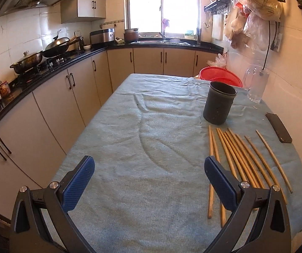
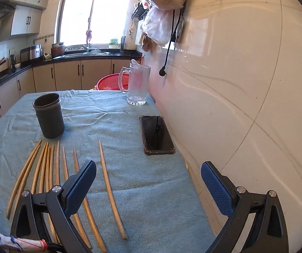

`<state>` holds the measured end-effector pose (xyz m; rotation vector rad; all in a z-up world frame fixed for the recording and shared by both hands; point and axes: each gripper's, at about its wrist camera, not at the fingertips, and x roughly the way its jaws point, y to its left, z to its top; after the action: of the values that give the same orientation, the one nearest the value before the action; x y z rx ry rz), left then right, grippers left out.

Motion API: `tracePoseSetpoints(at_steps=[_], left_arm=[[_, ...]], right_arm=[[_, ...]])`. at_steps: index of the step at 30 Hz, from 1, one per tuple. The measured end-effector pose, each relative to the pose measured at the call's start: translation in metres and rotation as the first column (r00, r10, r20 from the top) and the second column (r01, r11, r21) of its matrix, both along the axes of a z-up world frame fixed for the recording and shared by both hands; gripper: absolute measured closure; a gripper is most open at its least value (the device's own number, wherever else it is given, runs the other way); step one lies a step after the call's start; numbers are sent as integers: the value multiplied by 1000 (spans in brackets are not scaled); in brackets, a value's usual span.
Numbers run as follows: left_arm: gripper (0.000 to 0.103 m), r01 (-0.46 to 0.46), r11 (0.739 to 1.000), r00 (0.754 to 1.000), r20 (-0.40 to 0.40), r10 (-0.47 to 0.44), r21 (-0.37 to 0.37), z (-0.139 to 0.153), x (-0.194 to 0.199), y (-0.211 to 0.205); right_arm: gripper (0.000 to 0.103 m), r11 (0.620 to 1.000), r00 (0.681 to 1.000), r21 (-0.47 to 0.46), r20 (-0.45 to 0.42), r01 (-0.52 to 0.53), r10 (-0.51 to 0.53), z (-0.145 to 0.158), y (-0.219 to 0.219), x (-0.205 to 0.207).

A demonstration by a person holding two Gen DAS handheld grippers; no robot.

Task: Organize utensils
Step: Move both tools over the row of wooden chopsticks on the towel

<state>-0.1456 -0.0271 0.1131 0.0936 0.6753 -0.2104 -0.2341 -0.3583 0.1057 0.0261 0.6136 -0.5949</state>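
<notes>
Several wooden chopsticks (image 1: 238,156) lie side by side on the blue cloth-covered table (image 1: 151,137); in the right wrist view they (image 2: 45,168) fan out at the lower left. A dark grey cylindrical utensil holder (image 1: 219,103) stands upright just beyond them, also seen in the right wrist view (image 2: 48,116). My left gripper (image 1: 148,166) is open and empty, above the table to the left of the chopsticks. My right gripper (image 2: 148,171) is open and empty, above the table's right side, its left finger over the chopsticks.
A black phone (image 2: 156,133) lies near the wall on the right. A glass mug (image 2: 136,85) and a red basket (image 1: 220,76) stand at the table's far end. Kitchen counters with a stove and pots (image 1: 28,60) run along the left. Bags (image 1: 256,10) hang on the right wall.
</notes>
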Motion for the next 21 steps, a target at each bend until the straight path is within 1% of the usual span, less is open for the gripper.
tracePoseSetpoints(at_steps=[5, 9, 13, 15, 18, 20, 21], left_arm=[[0, -13, 1000, 1000, -7, 13, 15, 3, -6, 3], [0, -16, 1000, 1000, 6, 16, 24, 6, -11, 4], [0, -28, 997, 999, 26, 26, 69, 6, -15, 1], [0, -42, 994, 998, 43, 38, 105, 5, -16, 0], [0, -62, 984, 997, 52, 54, 166, 0, -14, -2], [0, -66, 984, 997, 47, 59, 168, -2, -13, 0], [0, -67, 985, 997, 41, 61, 161, -3, -13, 1]], right_arm=[[2, 1000, 1000, -10, -7, 2, -3, -2, 6, -5], [2, 1000, 1000, -13, -9, 4, -4, -4, 8, -8], [2, 1000, 1000, -18, -19, 9, -9, -6, 10, -10], [2, 999, 1000, -39, -9, 21, -21, -7, 10, -12], [2, 993, 999, -110, 15, 52, -51, -6, 13, -16], [2, 990, 999, -137, 13, 37, -36, -7, 12, -16], [2, 991, 1000, -132, 4, 29, -28, -8, 11, -15]])
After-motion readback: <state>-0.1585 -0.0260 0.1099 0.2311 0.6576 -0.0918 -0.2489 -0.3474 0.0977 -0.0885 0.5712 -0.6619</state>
